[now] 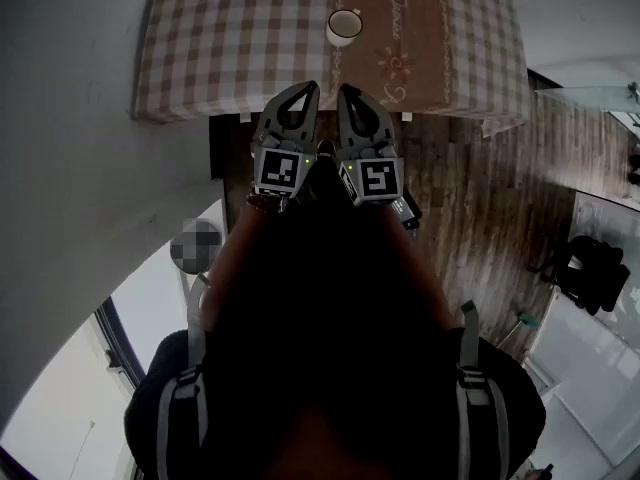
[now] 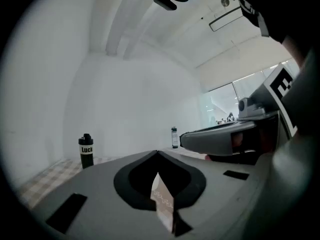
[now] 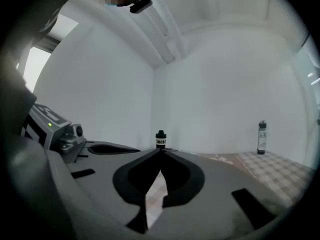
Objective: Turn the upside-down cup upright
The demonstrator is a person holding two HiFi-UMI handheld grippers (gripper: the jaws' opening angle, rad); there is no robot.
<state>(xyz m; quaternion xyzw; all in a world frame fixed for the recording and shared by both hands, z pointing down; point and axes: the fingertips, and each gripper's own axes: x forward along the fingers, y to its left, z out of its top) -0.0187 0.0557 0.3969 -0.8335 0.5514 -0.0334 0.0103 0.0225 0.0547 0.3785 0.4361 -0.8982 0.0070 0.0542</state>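
On the checked tablecloth (image 1: 220, 38), toward the middle of the table, one white cup (image 1: 344, 26) is standing alone with its handle to the right; whether its mouth or its base is facing up is not showing clearly. Short of it, at the table's near edge, the left gripper (image 1: 306, 90) and right gripper (image 1: 348, 92) are hovering side by side, each with jaws pressed together and gripping nothing. By the far wall, a black bottle (image 2: 86, 151) and a slim bottle (image 2: 174, 137) are standing well apart.
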